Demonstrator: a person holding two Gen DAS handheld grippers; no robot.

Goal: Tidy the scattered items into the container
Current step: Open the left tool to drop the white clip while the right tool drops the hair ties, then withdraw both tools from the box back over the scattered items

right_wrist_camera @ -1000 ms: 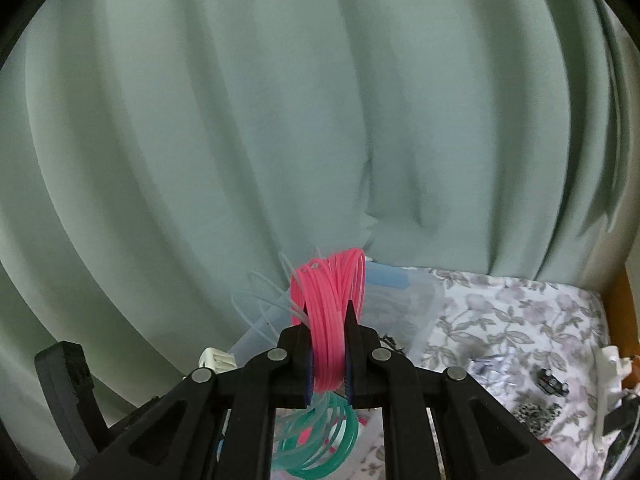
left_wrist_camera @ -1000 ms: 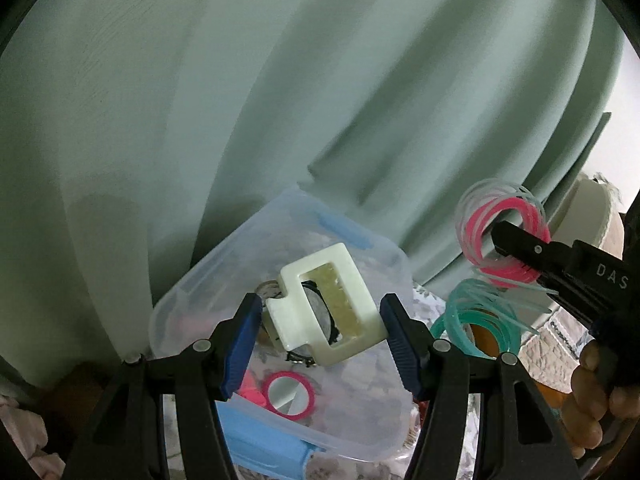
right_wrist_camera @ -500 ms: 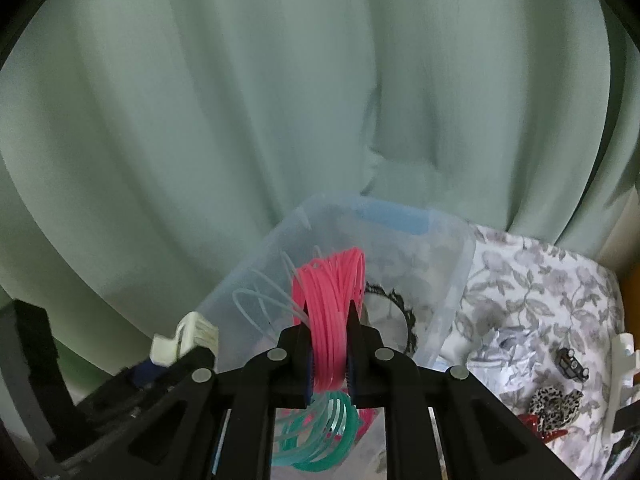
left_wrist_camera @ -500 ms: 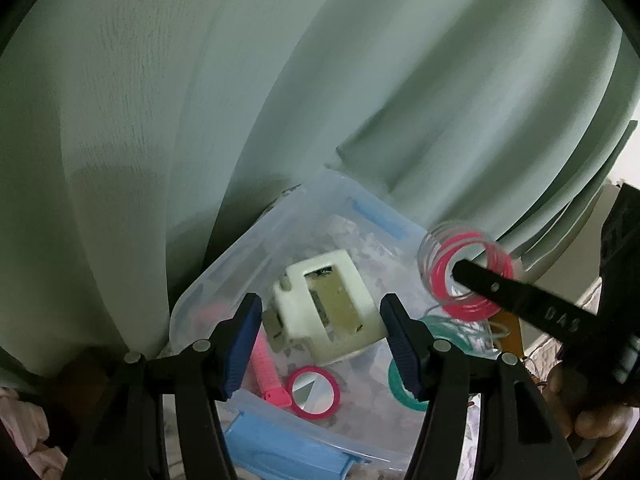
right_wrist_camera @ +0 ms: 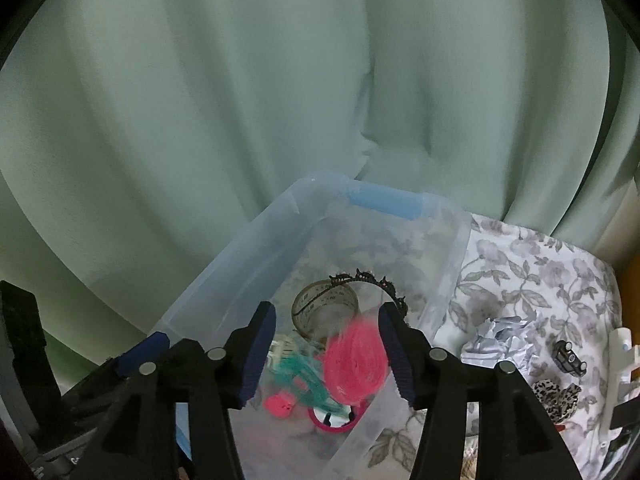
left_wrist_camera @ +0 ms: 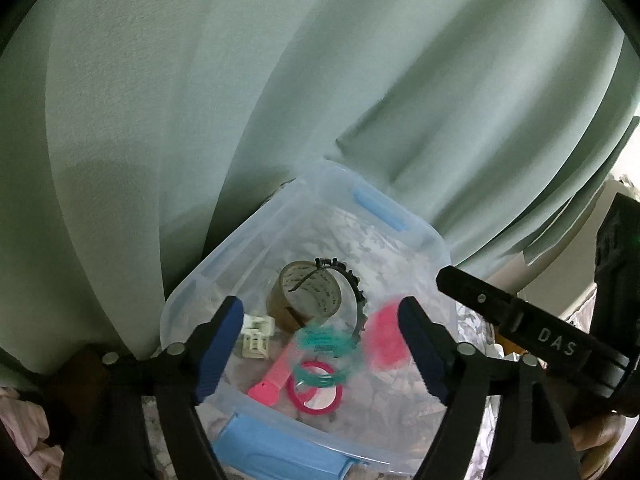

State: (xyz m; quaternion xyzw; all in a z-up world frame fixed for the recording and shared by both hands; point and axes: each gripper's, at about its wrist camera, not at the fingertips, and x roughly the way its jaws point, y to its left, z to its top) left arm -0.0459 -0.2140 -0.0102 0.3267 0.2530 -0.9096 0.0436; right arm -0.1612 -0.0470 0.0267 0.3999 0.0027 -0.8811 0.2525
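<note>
Pink coil [right_wrist_camera: 356,364] blurs between right gripper's [right_wrist_camera: 326,356] spread fingers.

A pale green curtain [right_wrist_camera: 200,100] hangs in folds across the whole background. A white cloth with a grey floral print [right_wrist_camera: 520,264] covers the surface at its foot, touching the curtain's lower edge.

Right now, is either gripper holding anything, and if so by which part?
Nothing is held. The left gripper and right gripper are both open over the bin; the pink coil is blurred between the right fingers, apparently dropping free.
</note>
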